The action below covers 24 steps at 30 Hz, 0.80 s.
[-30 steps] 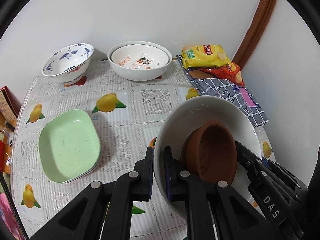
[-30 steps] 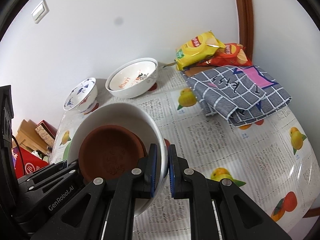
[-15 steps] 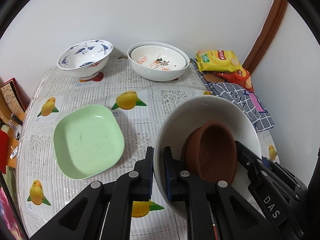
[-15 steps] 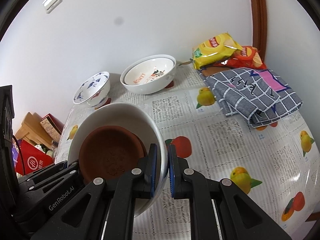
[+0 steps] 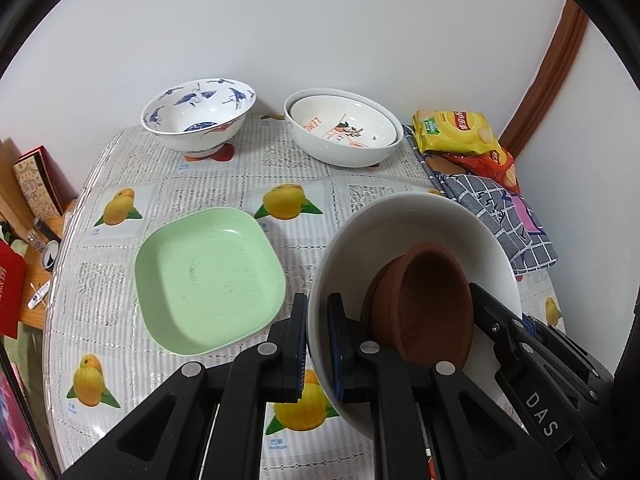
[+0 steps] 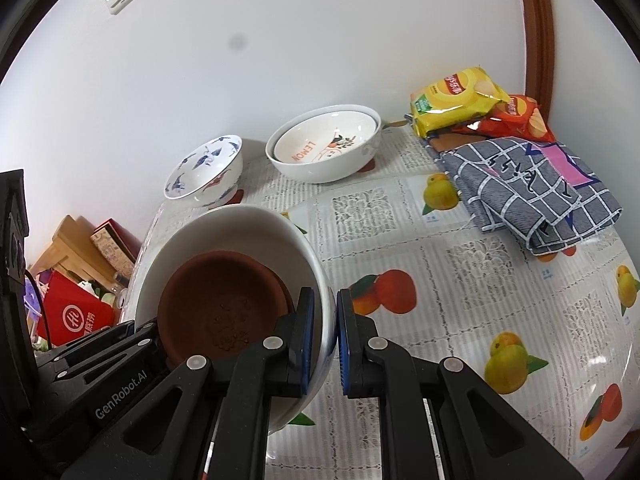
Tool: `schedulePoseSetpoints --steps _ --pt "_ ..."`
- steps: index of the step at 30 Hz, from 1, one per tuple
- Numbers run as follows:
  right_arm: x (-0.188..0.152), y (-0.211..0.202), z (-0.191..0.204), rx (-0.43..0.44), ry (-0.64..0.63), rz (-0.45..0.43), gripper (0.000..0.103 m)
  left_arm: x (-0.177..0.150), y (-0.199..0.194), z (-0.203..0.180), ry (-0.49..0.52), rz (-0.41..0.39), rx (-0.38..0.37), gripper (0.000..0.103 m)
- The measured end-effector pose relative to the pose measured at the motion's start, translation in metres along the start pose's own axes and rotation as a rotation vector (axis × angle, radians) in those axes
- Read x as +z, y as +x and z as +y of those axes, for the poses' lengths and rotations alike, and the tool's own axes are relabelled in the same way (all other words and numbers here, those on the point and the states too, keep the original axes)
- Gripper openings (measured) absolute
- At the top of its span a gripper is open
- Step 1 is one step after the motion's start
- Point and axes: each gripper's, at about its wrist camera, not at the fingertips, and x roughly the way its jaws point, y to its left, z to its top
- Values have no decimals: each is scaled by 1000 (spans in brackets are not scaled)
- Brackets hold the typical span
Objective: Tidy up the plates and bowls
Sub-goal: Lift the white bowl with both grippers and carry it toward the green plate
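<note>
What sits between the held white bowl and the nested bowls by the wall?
Nothing visible. The white bowl, carrying the brown dish, faces bare tablecloth up to the nested bowls; the green plate lies off to one side.

Brown dish (image 5: 424,308) in white bowl (image 5: 404,224)

A large white bowl (image 5: 412,232) hung tilted above the tabletop (image 5: 168,184), its rim pinched at opposite sides, with a brown clay dish (image 5: 428,304) lying slanted inside it. At its 9 o'clock a pale green square plate (image 5: 208,280) lay flat. Farther off at 11 o'clock a blue-and-white footed bowl (image 5: 198,116) stood upright, and at 12 o'clock a white bowl (image 5: 344,152) held a smaller lemon-printed bowl (image 5: 344,124) nested inside.
</note>
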Motion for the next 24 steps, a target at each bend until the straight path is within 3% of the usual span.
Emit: schedulePoseSetpoints --steps 24 --pt "-4 12 34 52 -40 15 11 -3 -8 34 -51 -6 43 10"
